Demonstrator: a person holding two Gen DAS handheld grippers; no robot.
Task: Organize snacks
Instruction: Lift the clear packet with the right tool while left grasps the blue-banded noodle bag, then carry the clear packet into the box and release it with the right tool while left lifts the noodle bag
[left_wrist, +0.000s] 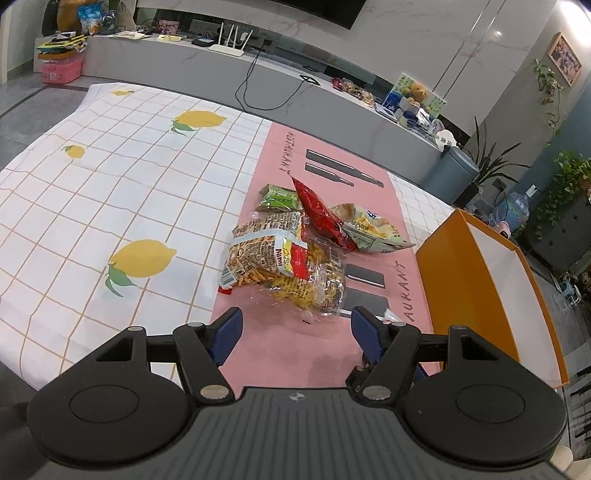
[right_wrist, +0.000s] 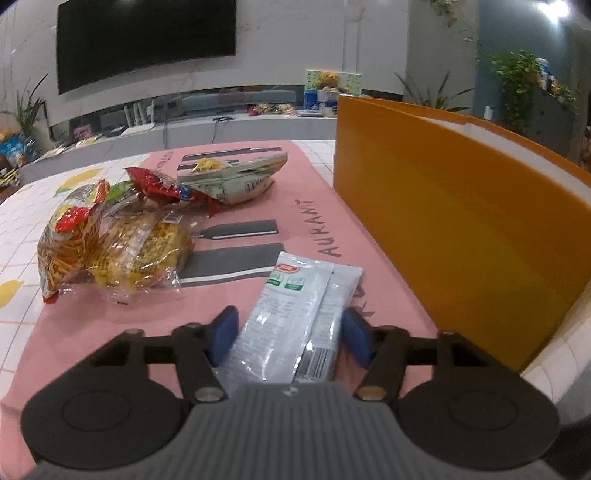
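Pink matting with printed cutlery covers the near part of the table (left_wrist: 110, 192), over a lemon-check cloth, in a living room with a wall television behind.

In the right wrist view, the right tongs (right_wrist: 290, 334) stand apart with a pale grey-white snack packet (right_wrist: 291, 314) lying flat between them. Its long axis runs forward along the fingers, leaning slightly right, so the pads face its long edges. Whether either pad already touches the wrapper is hard to tell; the left pad looks just beside the edge and a little gap seems to remain on the right.

The orange box (right_wrist: 461, 221) stands just right of that packet, open at the top, its near wall tall. I judge the coming move as closing on the packet, lifting above that wall, then carrying rightward.

The left tongs (left_wrist: 297, 328) are also apart and empty, hovering over bare mat. The snack pile (left_wrist: 291, 258) lies ahead of them, the clear noodle bag nearest. Open cloth to the left gives ample room; the box crowds the right side.
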